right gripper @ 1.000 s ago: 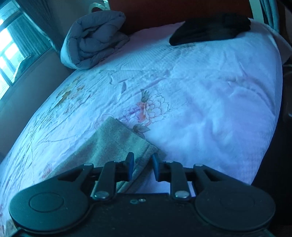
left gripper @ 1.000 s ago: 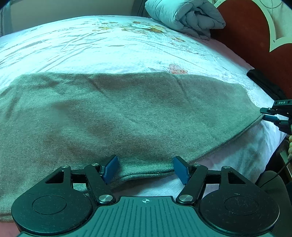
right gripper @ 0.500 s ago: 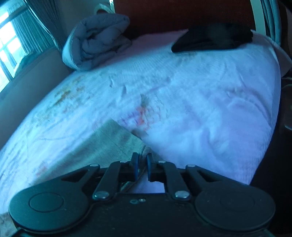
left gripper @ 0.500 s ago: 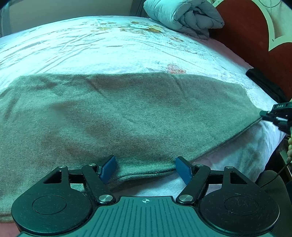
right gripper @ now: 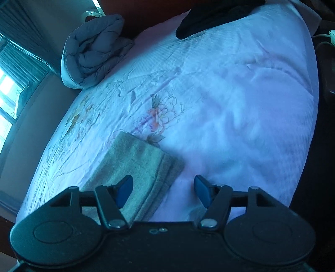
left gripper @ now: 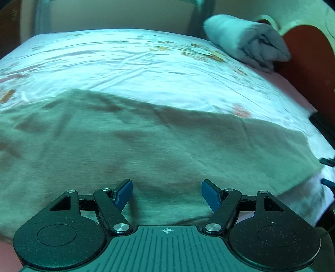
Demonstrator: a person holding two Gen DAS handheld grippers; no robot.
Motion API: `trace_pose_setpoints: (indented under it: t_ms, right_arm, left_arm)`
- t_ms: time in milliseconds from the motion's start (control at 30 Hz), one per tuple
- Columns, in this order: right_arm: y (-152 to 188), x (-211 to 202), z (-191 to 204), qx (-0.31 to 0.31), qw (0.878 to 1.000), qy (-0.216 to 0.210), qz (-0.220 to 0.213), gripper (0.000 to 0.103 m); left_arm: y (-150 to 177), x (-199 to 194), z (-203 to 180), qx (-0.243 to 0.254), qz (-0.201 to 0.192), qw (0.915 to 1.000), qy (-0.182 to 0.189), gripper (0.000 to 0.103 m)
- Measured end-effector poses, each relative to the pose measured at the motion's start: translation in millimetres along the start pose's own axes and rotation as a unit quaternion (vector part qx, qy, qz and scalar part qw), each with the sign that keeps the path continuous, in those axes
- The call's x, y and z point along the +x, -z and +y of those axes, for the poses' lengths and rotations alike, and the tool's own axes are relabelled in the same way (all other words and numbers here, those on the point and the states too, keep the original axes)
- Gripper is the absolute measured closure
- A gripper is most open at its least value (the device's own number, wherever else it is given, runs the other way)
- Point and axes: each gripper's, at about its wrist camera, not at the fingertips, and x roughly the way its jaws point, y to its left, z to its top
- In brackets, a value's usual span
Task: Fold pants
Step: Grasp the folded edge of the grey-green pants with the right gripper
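Note:
Grey-green pants (left gripper: 146, 146) lie spread flat across the near part of the bed. In the left wrist view my left gripper (left gripper: 167, 193) hangs open over their near edge, with cloth below the blue pads and nothing pinched. In the right wrist view the pants' folded end (right gripper: 142, 163) lies on the sheet. My right gripper (right gripper: 163, 191) is opening: its left pad sits over the hem and the right pad over bare sheet, neither pressing the cloth. The right gripper's fingertips (left gripper: 327, 171) show at the far right edge of the left wrist view.
The bed carries a white floral sheet (left gripper: 125, 62). A rolled grey quilt (left gripper: 247, 39) lies by the red headboard (left gripper: 309, 62). A black garment (right gripper: 209, 16) rests at the head end. A window (right gripper: 8, 90) is at the left. The bed edge drops off at the right.
My right gripper shut on the pants' end, then opened and let it go; the end now lies flat. My left gripper shifted left and rose slightly, still open.

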Motion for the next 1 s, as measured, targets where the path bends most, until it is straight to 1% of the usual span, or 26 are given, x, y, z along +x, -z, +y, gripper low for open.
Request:
trace_pose_setpoints:
  t_ms: [133, 233, 333, 400, 467, 600, 667, 733, 833, 900, 967, 1000]
  right_arm:
    - [1, -6, 7, -0.018, 1.0, 0.007, -0.004, 0.045]
    - [3, -11, 12, -0.037, 0.999, 0.011, -0.01, 0.045]
    - [4, -7, 11, -0.036, 0.999, 0.026, 0.002, 0.045]
    - [5, -4, 10, -0.032, 0.999, 0.026, 0.006, 0.045]
    - [6, -3, 13, -0.042, 0.999, 0.03, 0.008, 0.045]
    - [9, 2, 19, -0.051, 0.998, 0.031, 0.018, 0.043]
    - [9, 2, 19, -0.044, 0.998, 0.031, 0.02, 0.043]
    - [10, 2, 19, -0.042, 0.998, 0.027, 0.027, 0.043]
    - [12, 3, 18, -0.029, 0.999, 0.011, 0.038, 0.042]
    - [12, 3, 16, -0.013, 0.999, -0.002, 0.042, 0.042]
    - [11, 3, 15, 0.002, 0.999, -0.015, 0.044, 0.045]
    - [10, 2, 12, 0.014, 0.999, -0.024, 0.043, 0.046]
  left_arm:
    - [-2, -5, 18, -0.015, -0.008, 0.9996, -0.022, 0.03]
    - [-5, -9, 37, -0.037, -0.007, 0.9984, -0.041, 0.03]
    - [-5, -16, 57, -0.057, -0.007, 0.9965, -0.061, 0.03]
    - [-4, -22, 72, -0.068, -0.01, 0.9946, -0.078, 0.028]
    - [-1, -25, 86, -0.083, -0.009, 0.9925, -0.089, 0.025]
    - [5, -32, 105, -0.102, -0.015, 0.9889, -0.107, 0.024]
    - [8, -33, 112, -0.106, -0.017, 0.988, -0.111, 0.024]
    - [13, -29, 117, -0.104, -0.01, 0.9882, -0.112, 0.024]
    - [17, -23, 113, -0.077, -0.006, 0.9897, -0.12, 0.024]
    - [16, -27, 107, -0.07, -0.01, 0.9898, -0.124, 0.023]
    - [14, -35, 96, -0.068, -0.026, 0.9926, -0.097, 0.023]
    - [11, -37, 87, -0.059, -0.029, 0.9941, -0.087, 0.023]
